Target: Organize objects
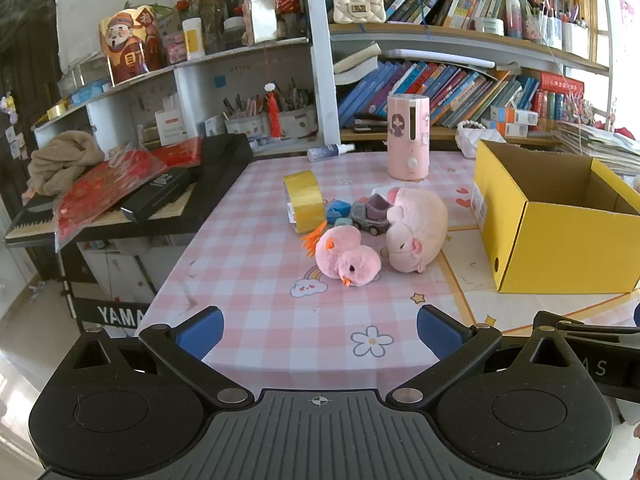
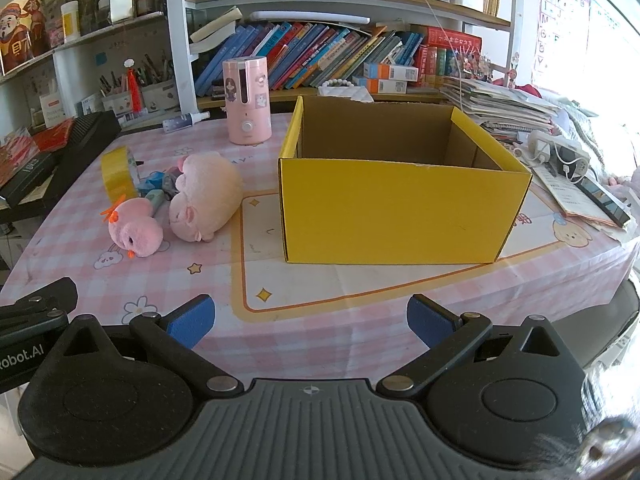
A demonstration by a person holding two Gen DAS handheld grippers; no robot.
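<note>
A pink plush chick lies on the checked tablecloth beside a larger pink plush pig. Behind them lie a gold tape roll, a small toy truck and a blue toy. An open yellow cardboard box stands to their right; its inside looks empty. My left gripper is open and empty, short of the chick. My right gripper is open and empty, in front of the box.
A pink humidifier and a spray bottle stand at the table's back. A keyboard with clutter lies left of the table. Papers and a power strip lie right of the box. Bookshelves stand behind.
</note>
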